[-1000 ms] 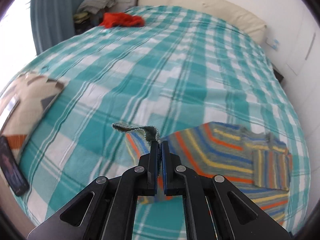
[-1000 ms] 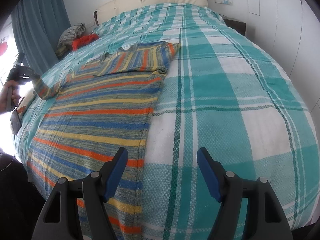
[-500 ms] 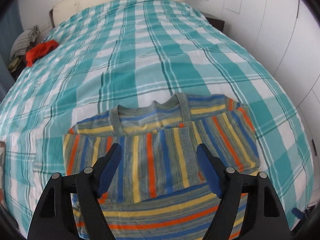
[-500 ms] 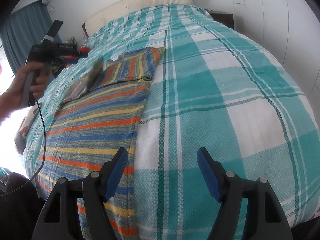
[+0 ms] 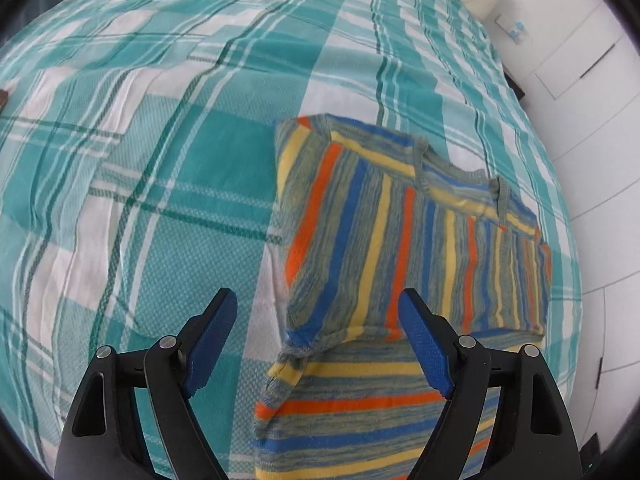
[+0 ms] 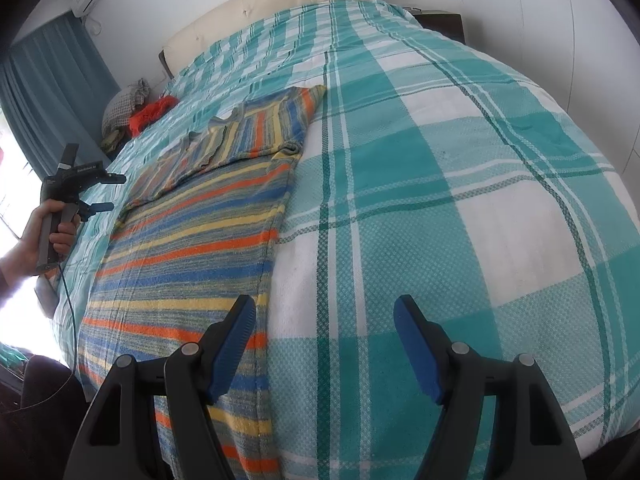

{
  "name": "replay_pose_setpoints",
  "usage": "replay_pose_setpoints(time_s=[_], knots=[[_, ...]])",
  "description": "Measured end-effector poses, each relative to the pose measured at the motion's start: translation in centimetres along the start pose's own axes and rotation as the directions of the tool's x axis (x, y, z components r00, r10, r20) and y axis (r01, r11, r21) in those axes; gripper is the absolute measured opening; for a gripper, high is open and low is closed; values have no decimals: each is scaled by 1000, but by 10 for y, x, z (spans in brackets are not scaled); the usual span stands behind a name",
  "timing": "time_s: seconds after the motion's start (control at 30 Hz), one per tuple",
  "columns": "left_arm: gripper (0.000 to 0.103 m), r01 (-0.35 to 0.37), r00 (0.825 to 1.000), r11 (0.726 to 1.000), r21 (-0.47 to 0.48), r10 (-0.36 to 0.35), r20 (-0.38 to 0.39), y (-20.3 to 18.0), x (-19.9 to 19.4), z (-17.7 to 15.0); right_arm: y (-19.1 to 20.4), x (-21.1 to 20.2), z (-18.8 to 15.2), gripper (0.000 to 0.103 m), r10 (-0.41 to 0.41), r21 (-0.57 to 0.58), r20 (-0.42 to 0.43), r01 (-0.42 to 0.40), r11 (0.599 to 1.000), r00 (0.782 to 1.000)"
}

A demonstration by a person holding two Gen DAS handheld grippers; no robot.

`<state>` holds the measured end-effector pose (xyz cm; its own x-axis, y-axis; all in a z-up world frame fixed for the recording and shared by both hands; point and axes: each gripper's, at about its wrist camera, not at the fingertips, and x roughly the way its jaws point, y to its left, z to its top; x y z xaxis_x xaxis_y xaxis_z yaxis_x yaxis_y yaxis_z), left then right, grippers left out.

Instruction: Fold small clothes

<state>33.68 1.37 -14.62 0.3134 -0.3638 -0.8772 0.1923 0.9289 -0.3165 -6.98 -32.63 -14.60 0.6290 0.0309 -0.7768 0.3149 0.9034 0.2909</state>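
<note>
A striped knit sweater [image 5: 400,248] in orange, blue, yellow and grey lies flat on the teal plaid bed cover [image 5: 160,160], with both sleeves folded across its chest. My left gripper [image 5: 320,344] is open and empty, just above the sweater's left edge. In the right wrist view the sweater [image 6: 188,248] stretches from near to far, and the left gripper [image 6: 102,192] hovers open at its far left side, held in a hand. My right gripper [image 6: 324,348] is open and empty over the sweater's near right edge.
A cream headboard [image 6: 280,4] stands at the far end of the bed. A red garment [image 6: 152,114] and a checked cloth pile [image 6: 126,104] lie at the far left. Teal curtains [image 6: 52,92] hang left. White wall panels [image 5: 592,120] run along the right.
My left gripper let go of the sleeve, which now lies folded across the chest, then opened and drew back to the sweater's left side. The right gripper stayed open and hardly moved.
</note>
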Motion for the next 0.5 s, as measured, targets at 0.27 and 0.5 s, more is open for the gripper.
replay_pose_setpoints(time_s=[0.27,0.5], knots=[[0,-299,954,952,70,298,29,2,16,-16,8,3,-5,71,-45,-49,-10,45,998,999],[69,-232,970,972,26,229,87,8,-20,-47,6,0,-3,71,-31,-37,2,32,999,1000]])
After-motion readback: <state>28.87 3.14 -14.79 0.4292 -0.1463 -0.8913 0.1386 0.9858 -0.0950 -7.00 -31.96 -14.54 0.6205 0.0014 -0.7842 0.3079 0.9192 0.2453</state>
